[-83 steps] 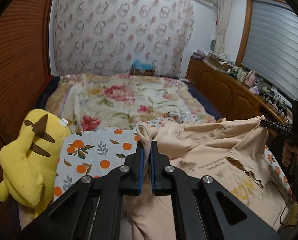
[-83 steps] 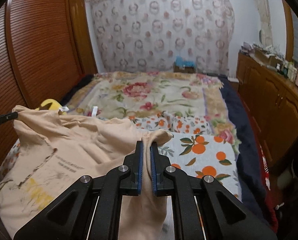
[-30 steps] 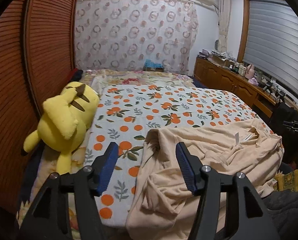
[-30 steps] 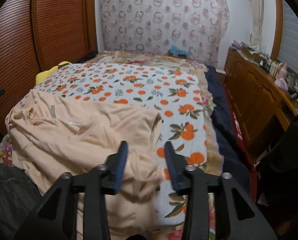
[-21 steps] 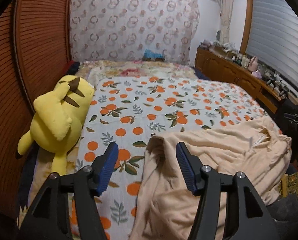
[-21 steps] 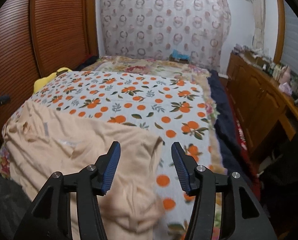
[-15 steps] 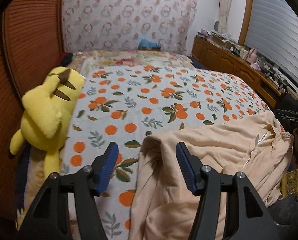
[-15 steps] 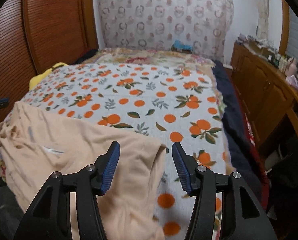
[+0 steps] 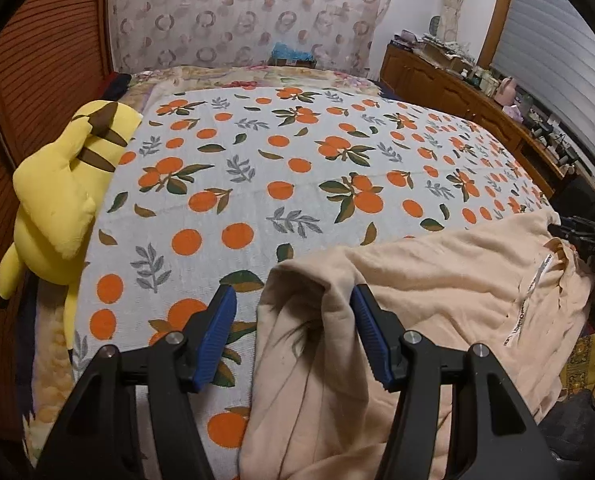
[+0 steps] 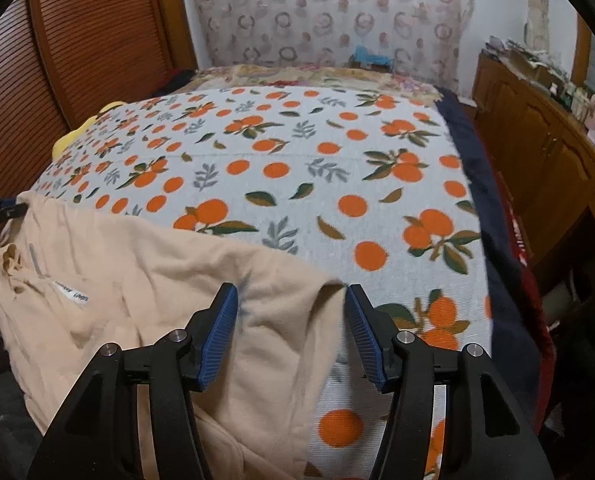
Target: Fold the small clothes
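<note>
A peach-beige garment (image 9: 437, 280) lies rumpled on the near edge of the bed, with a white label (image 9: 529, 300) showing near its neck. My left gripper (image 9: 293, 294) is open, and the garment's bunched left corner sits loosely between its blue pads. In the right wrist view the same garment (image 10: 137, 280) spreads to the left. My right gripper (image 10: 291, 292) straddles its right corner. Its jaws are opening, and the cloth between them is not pressed.
An orange-print bedspread (image 9: 297, 160) covers the bed. A yellow plush toy (image 9: 65, 200) lies along its left side by the wooden slatted doors (image 10: 77, 60). A dark blanket edge (image 10: 497, 260) and a wooden cabinet (image 10: 557, 168) are on the right.
Both grippers earlier held the garment up by its corners. It now lies on the bed, released. Both grippers sank closer to the corners, and the right jaws widened.
</note>
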### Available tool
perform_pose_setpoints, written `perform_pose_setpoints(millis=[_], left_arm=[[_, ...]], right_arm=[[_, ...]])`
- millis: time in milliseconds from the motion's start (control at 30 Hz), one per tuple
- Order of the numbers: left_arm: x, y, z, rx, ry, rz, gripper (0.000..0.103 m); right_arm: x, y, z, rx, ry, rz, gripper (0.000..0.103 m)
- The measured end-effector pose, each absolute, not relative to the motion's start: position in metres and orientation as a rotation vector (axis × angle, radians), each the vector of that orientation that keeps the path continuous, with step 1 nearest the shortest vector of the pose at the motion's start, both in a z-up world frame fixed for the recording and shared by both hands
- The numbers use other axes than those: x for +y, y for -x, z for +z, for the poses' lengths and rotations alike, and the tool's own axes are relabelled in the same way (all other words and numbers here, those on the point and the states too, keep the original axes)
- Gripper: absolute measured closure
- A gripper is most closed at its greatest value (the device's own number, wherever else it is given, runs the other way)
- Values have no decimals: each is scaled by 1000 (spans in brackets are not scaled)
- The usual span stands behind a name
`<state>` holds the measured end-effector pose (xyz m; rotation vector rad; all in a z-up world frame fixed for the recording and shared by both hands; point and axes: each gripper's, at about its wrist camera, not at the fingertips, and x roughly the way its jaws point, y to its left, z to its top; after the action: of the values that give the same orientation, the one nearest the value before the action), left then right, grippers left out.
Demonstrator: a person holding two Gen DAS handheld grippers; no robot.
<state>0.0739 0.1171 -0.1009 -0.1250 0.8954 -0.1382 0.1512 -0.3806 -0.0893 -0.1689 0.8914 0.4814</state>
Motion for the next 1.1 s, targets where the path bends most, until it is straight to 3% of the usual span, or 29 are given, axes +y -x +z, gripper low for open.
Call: perform_pose_setpoints(millis=[133, 167, 233, 300, 367, 433, 700, 1100], left_arm=[[121, -77, -105, 905, 161, -165, 47], [120, -78, -106, 911, 165, -175, 57], [117, -79, -107, 911, 163, -200, 68], [116, -77, -106, 907, 208, -247, 94], [112, -71, -100, 883, 208, -250, 96], [108, -64, -91, 853, 209, -259, 96], [95, -27, -24, 666, 195, -301, 97], [99, 29, 91, 344, 179, -326, 98]], right_arm=[[-371, -147, -92, 889, 205, 495, 45], [-370, -147, -92, 889, 210, 495, 46], [-368, -147, -92, 889, 214, 501, 52], [-367, -146, -91, 881, 218, 520, 64], [-368, -145, -90, 886, 183, 558, 90], [-368, -140, -88, 880, 170, 577, 96], [-371, -102, -38, 691, 114, 605, 99], [-385, -31, 89, 334, 156, 562, 99]])
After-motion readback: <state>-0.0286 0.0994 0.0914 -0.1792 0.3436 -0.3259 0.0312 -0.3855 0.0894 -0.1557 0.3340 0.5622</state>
